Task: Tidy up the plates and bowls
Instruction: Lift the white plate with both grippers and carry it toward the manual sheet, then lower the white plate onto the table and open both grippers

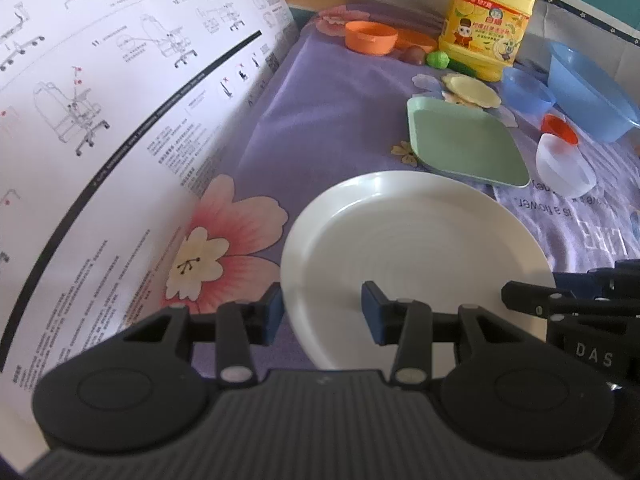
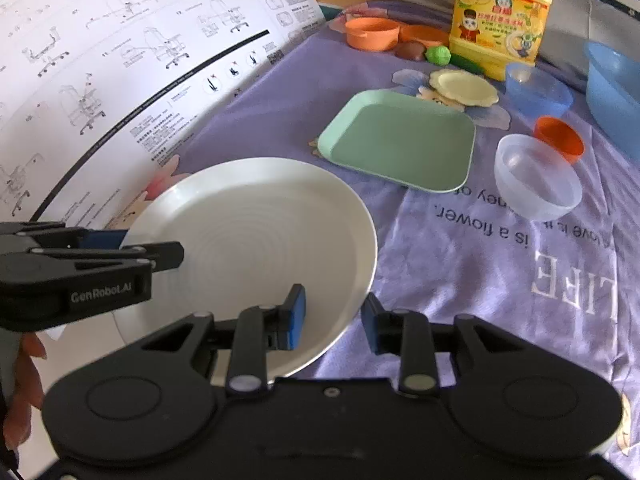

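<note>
A round white plate (image 1: 416,236) (image 2: 256,232) hangs between both grippers, just above the purple flowered cloth (image 1: 340,120). My left gripper (image 1: 324,312) (image 2: 148,246) is shut on the plate's left rim, one finger inside and one outside. My right gripper (image 2: 332,320) is shut on the right rim the same way; one of its fingers (image 1: 520,294) shows in the left wrist view. Beyond the plate lie a green square plate (image 1: 464,148) (image 2: 400,140) and a clear bowl (image 1: 564,168) (image 2: 536,178).
A large printed instruction sheet (image 1: 100,120) (image 2: 100,80) covers the left. Farther back stand a yellow detergent bottle (image 2: 500,20), an orange bowl (image 2: 372,34), a yellow saucer (image 2: 464,86), a small blue bowl (image 2: 536,92), an orange cup (image 2: 560,136) and a blue basin (image 2: 612,88).
</note>
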Demonstrator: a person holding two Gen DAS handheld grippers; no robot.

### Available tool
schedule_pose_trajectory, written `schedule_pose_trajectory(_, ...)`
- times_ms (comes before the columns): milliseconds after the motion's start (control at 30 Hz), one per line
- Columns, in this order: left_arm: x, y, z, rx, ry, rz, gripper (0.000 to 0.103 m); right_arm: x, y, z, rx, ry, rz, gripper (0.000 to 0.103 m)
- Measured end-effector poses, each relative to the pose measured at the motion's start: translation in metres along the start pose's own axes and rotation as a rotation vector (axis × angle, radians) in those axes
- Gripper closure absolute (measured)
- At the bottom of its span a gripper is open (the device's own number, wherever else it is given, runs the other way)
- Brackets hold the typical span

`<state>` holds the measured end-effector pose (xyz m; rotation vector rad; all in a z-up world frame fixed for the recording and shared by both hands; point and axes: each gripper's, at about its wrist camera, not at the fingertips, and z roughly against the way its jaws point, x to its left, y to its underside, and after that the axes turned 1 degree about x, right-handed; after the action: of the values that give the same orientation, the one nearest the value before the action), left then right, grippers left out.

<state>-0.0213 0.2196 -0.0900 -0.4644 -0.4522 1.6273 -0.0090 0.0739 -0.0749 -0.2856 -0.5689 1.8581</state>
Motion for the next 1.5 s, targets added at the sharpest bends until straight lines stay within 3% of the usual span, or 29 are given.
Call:
schedule_pose_trajectory(200, -0.001, -0.004, -0.018, 0.013, 0.001, -0.01, 0.062, -0.006, -0.001, -0.013, 0.031, -0.002, -0.017, 0.071)
schedule_pose_trajectory(300, -0.001, -0.005, -0.024, 0.021, -0.001, -0.011, 0.055, -0.006, 0.0, -0.019, 0.042, -0.01, -0.015, 0.068)
schedule_pose_trajectory(367, -0.004, -0.005, -0.024, 0.007, -0.016, -0.031, 0.031, -0.006, -0.001, -0.02, 0.037, -0.03, -0.01, 0.053)
schedule_pose_trajectory(400, -0.005, -0.005, -0.023, -0.005, -0.03, -0.043, 0.025, -0.006, -0.001, -0.019, 0.032, -0.032, -0.006, 0.037)
schedule_pose_trajectory(433, -0.008, -0.005, -0.021, -0.017, -0.046, -0.056, 0.012, -0.005, -0.002, -0.018, 0.025, -0.032, -0.002, 0.029)
schedule_pose_trajectory(533, -0.012, -0.007, -0.014, -0.06, -0.078, -0.074, 0.002, -0.005, -0.003, -0.013, 0.004, -0.025, 0.008, 0.02)
schedule_pose_trajectory(633, -0.008, -0.011, -0.01, -0.065, -0.069, -0.053, 0.001, -0.014, -0.003, -0.008, -0.006, -0.031, -0.018, 0.014)
schedule_pose_trajectory(1133, -0.014, -0.033, -0.008, -0.067, -0.035, -0.04, 0.0, -0.068, -0.006, 0.008, -0.037, -0.014, -0.203, 0.014)
schedule_pose_trajectory(1433, -0.025, -0.064, -0.017, -0.074, -0.014, -0.072, 0.0, -0.092, -0.025, 0.008, -0.071, -0.013, -0.321, 0.014)
schedule_pose_trajectory(1500, -0.027, -0.074, -0.023, -0.07, -0.011, -0.076, 0.0, -0.097, -0.031, 0.006, -0.082, -0.011, -0.353, 0.018)
